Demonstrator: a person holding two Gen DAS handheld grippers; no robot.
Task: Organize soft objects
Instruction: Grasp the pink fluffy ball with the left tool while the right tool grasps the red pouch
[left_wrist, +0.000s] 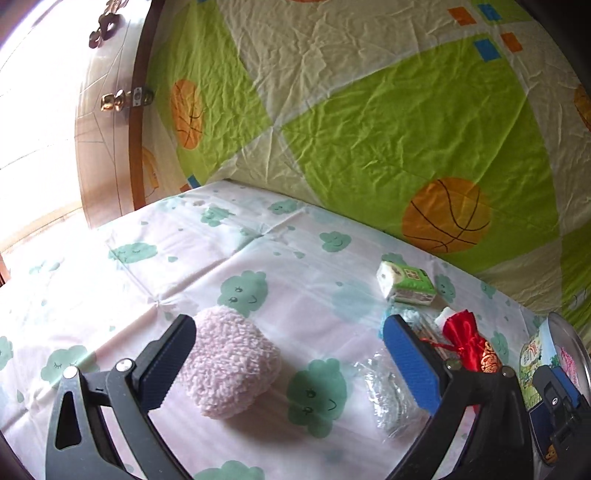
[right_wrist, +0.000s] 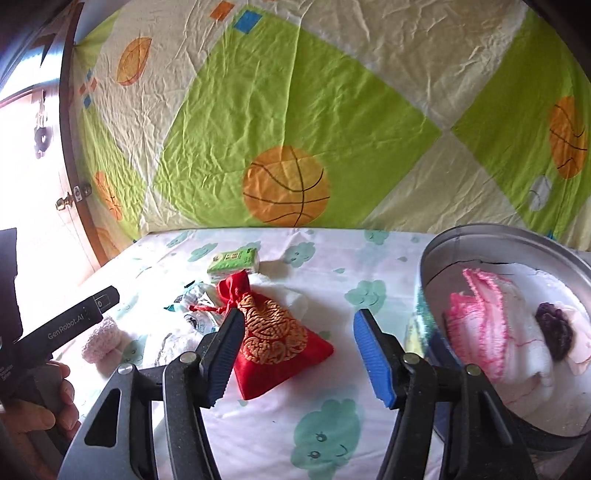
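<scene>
Bare sheet (right_wrist: 258, 435) lies open between red pouch (right_wrist: 277, 343) and tin (right_wrist: 428, 266).

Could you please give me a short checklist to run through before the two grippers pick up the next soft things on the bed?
1. Left gripper open, nothing held: ok.
2. Pink fluffy pouch between its jaws: ok, though it sits close to one finger, off centre.
3. Right gripper open, nothing held: ok.
4. Red drawstring pouch between its jaws: not ok, only one side lies in the gap.
5. Round tin has room for more: ok, it holds pink and white cloths with space left.
6. Clear plastic bag away from the left gripper's jaws: not ok, it lies beside the blue pad.
</scene>
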